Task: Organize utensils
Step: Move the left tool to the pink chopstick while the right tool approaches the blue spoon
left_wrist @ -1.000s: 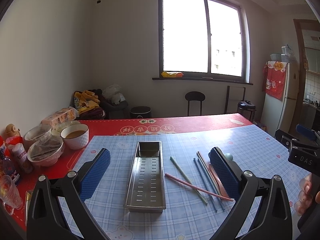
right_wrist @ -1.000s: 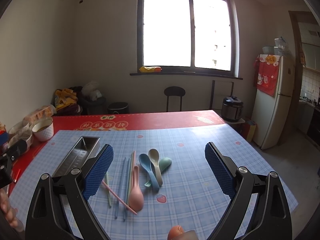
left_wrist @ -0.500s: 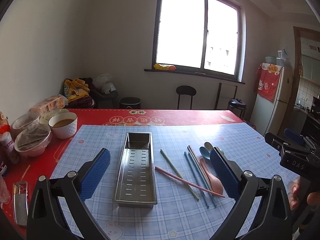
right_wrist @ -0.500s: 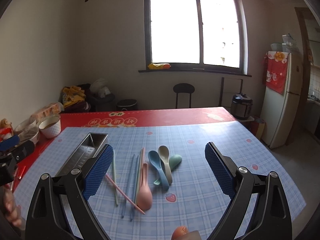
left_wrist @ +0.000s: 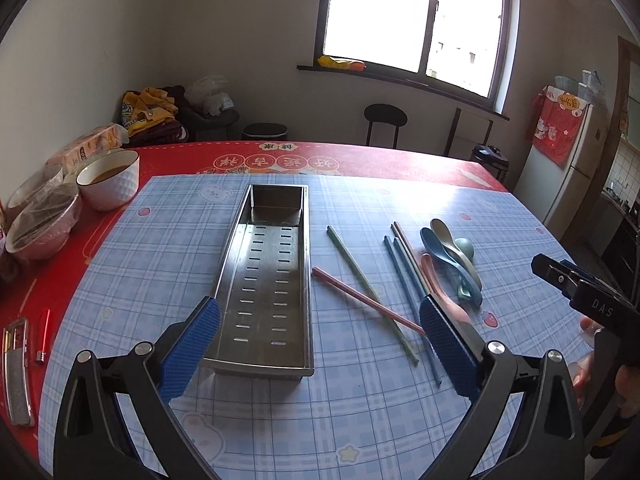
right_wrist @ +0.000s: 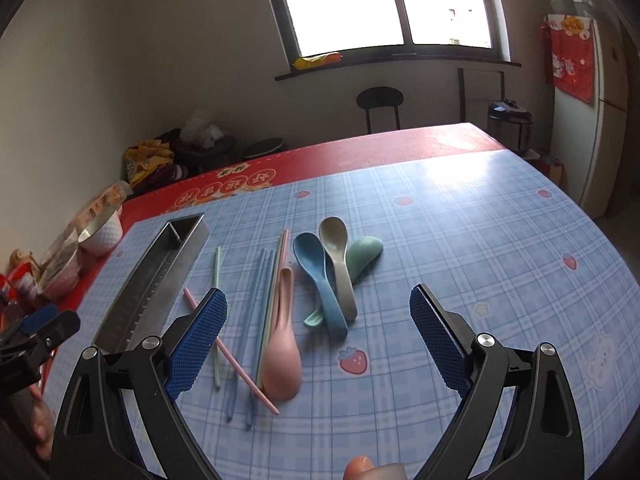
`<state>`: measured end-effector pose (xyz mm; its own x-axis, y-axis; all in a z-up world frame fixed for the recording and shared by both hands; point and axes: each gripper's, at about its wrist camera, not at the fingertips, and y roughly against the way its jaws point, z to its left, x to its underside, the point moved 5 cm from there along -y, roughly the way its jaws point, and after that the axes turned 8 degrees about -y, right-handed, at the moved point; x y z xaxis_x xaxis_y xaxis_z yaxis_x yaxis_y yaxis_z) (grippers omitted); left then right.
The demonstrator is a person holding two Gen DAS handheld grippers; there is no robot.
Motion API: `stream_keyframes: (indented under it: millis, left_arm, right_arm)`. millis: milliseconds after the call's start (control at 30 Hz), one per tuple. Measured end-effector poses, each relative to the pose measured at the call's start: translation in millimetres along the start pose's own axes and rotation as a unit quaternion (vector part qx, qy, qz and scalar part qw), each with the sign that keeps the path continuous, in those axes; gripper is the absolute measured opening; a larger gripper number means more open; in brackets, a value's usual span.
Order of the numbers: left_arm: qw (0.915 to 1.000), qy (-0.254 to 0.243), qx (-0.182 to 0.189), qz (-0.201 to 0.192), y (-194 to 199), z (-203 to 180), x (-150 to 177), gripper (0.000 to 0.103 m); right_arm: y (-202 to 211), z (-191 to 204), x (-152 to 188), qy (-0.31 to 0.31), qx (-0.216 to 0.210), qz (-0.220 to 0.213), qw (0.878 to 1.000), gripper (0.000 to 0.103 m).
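A long perforated steel tray lies empty on the blue checked mat; it also shows in the right wrist view. To its right lie several chopsticks: a green one, a pink one and blue ones. Beyond them lie a pink spoon, a blue spoon, a grey spoon and a green spoon. My left gripper is open and empty above the tray's near end. My right gripper is open and empty above the spoons.
Bowls and covered dishes stand on the red cloth at the left edge. A metal tool and a red lighter lie at the near left. A chair and fridge stand beyond the table.
Both grippers have tilted down toward the table and moved closer to it. The tray and utensils now look larger. Nothing on the table has moved.
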<state>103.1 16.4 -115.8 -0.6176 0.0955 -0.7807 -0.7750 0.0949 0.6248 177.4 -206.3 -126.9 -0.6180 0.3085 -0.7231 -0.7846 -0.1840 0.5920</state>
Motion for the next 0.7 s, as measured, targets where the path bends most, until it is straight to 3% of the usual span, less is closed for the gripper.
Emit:
stream_keyframes:
  millis: [67,133,167,233,300,467,700]
  left_arm:
    - [0.9999,0.004,0.004,0.015,-14,-5,3,0.091]
    - [0.9994,0.006,0.01,0.034,-28,-12,6,0.067]
    - [0.9989,0.009,0.016,0.043,-35,-16,6,0.062]
    - [0.9976,0.014,0.035,0.059,-49,-27,8,0.041]
    - [0.9954,0.018,0.055,0.077,-64,-38,8,0.032]
    - [0.989,0.05,0.074,0.118,-99,-50,5,0.03]
    - [0.9818,0.101,0.064,0.148,-128,-40,-3,0.029]
  right_arm:
    - [-14,-7,0,0.004,0.0,0.009,1.0,0.09]
    - [-29,-11,-2,0.02,0.004,0.011,1.0,0.09]
    - [-36,-10,-4,0.029,0.001,0.012,1.0,0.09]
    - [-46,-8,-8,0.043,-0.01,0.01,0.999,0.09]
    - [-55,-3,-14,0.058,-0.019,0.007,0.998,0.089]
    - [-77,4,-23,0.071,-0.041,-0.001,0.997,0.089]
    - [-93,-18,-19,0.027,-0.069,0.023,0.997,0.089]
